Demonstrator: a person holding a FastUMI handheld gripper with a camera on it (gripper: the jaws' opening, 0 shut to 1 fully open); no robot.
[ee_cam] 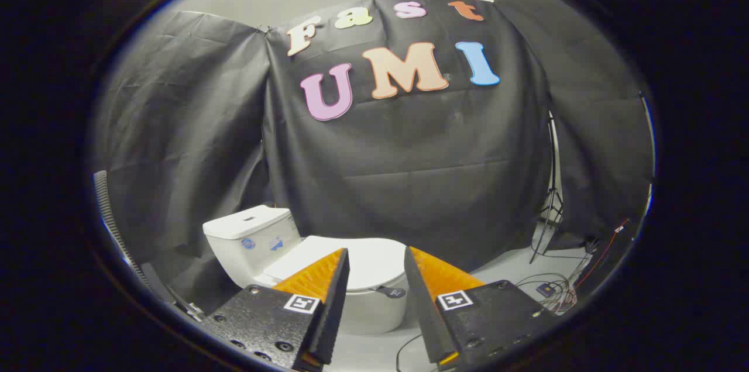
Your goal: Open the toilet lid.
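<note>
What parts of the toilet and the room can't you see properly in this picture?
- Toilet lid, gripper view: closed, so the bowl inside is hidden; the open gripper, holding nothing, covers both its sides.
- Tank: two blue marks, too small to make out.
- Cables on the floor: too small and tangled to tell apart.
- Stand: its top is lost against the dark cloth.

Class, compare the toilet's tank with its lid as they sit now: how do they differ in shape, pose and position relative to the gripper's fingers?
The tank is a tall boxy block; the toilet lid is a flat, rounded slab. The tank stands upright behind; the lid lies closed over the bowl. The tank is off to one side, while the lid shows between the open hand-held gripper fingers, beyond them. Both are white.
</note>
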